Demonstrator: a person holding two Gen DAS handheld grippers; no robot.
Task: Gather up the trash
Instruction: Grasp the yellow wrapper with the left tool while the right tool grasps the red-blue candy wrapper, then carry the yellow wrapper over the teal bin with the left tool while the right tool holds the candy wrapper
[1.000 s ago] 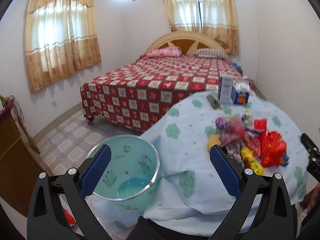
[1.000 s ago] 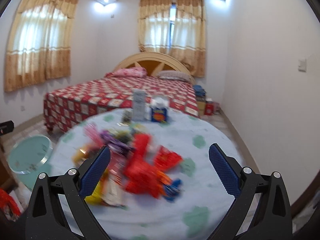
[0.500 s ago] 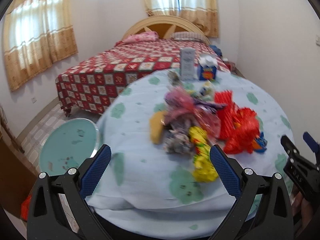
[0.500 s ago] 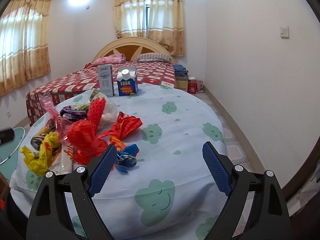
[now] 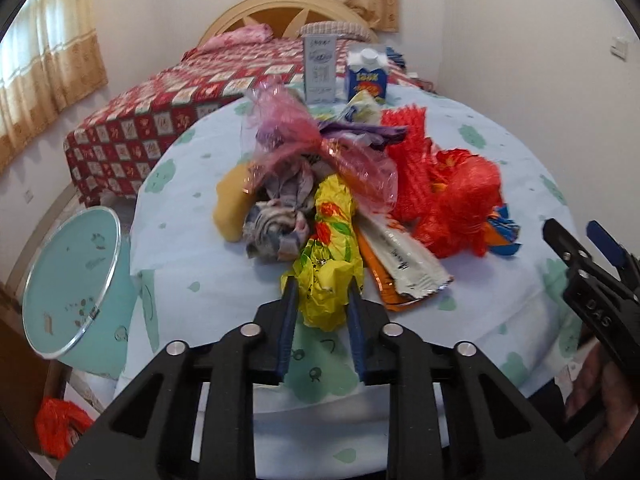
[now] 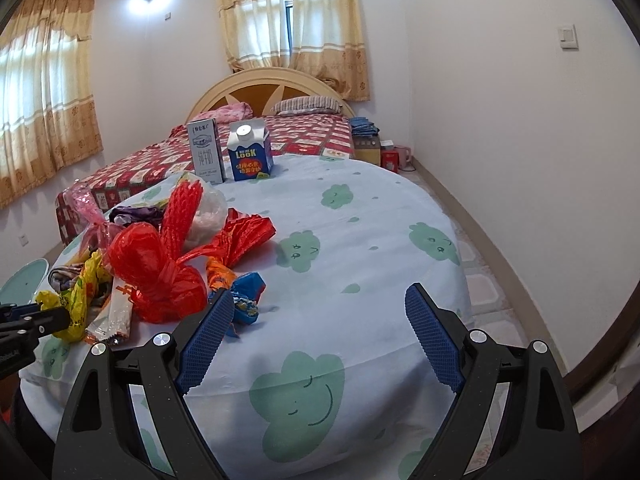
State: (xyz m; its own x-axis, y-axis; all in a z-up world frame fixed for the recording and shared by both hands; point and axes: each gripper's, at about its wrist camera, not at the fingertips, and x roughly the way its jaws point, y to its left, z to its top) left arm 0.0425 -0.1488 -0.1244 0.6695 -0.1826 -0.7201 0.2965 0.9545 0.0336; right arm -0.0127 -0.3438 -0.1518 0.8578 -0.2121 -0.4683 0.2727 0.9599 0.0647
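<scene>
The left claw (image 5: 322, 312) had just been closing and pinched the yellow wrapper (image 5: 330, 258) at the tabletop's (image 6: 360, 240) near edge; the right claw (image 6: 320, 332) hung released. Next: carry it to the teal bin (image 5: 72, 280).

There's "LOOK" in white letters across the front of the blue carton (image 6: 251, 155) at the far edge of the table, upper left of centre in the right wrist view, with orange characters below it too small to make out. Beside it, to its left, the tall grey-white carton (image 6: 206, 151) carries printed characters running down its face, not legible. In the left wrist view, at the right edge, "DAS" shows in raised letters on the black body of the right gripper (image 5: 598, 312).
</scene>
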